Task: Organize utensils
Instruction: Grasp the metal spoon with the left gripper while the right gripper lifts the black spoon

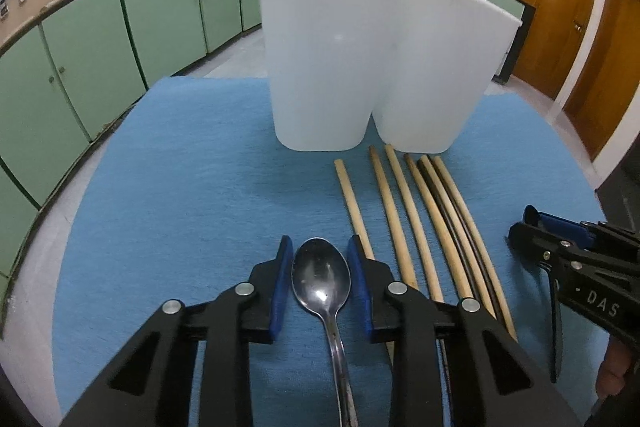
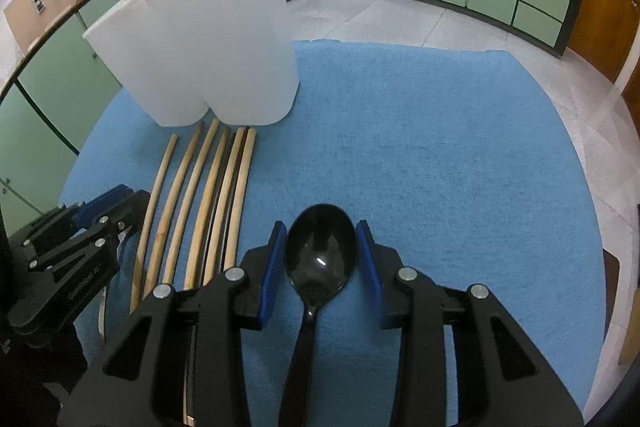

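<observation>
We see metal spoon between spread jaws of left gripper, handle running back under it; right gripper, jaws spread, straddles black spoon likewise.

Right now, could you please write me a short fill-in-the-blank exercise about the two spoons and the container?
1. The left gripper straddles a ____ spoon.
2. The right gripper straddles a ____ spoon.
3. The white container has ____ compartments.
4. The chopsticks lie on a ____ mat.

Missing words: metal; black; two; blue
</observation>
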The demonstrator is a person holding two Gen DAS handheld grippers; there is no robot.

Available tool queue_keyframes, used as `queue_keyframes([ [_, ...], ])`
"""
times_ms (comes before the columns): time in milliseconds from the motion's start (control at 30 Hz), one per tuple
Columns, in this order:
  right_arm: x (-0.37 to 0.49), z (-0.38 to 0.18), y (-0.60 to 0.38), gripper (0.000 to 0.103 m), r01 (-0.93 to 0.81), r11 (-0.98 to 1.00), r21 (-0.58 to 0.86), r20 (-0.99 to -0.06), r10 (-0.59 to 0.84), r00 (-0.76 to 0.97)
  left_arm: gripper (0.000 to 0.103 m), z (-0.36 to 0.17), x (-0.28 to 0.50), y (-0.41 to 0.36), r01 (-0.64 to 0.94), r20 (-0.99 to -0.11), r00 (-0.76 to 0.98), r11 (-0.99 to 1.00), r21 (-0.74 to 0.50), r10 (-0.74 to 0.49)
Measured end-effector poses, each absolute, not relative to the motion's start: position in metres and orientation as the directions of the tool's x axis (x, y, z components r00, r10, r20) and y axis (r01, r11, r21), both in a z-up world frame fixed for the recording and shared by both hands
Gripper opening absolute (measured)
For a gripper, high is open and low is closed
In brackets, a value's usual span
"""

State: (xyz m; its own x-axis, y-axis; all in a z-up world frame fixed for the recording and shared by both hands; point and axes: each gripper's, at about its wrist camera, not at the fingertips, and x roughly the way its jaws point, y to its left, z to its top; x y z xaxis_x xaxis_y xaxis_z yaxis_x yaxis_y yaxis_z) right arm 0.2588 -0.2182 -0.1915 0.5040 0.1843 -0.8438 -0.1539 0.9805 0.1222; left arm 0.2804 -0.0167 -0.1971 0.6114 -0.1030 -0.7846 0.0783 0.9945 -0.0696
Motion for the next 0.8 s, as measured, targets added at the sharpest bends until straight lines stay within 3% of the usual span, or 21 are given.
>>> queue_keyframes([
  [133,0.245,-0.174,-0.229,0.034,-0.173,0.970,0.171,-0.751,0.242,0.614,0.028,-0.188,0.262,-0.007,0.095,-0.722,0.672,0.986,-0.134,-0.163],
  [400,0.223,-0.119,-0.236,0.034,-0.289,0.944,0.158,-0.499,0.329,0.802,0.028,-0.141,0.216,0.007,0.149,-0.473,0.857,0.977,-0.155,-0.206],
  [800,0.243,-0.050,-0.247,0.034,-0.367,0.905,0.214,-0.314,0.419,0.852,0.028,-0.056,0.200,0.022,0.209,-0.232,0.940,0.960,-0.186,-0.250],
])
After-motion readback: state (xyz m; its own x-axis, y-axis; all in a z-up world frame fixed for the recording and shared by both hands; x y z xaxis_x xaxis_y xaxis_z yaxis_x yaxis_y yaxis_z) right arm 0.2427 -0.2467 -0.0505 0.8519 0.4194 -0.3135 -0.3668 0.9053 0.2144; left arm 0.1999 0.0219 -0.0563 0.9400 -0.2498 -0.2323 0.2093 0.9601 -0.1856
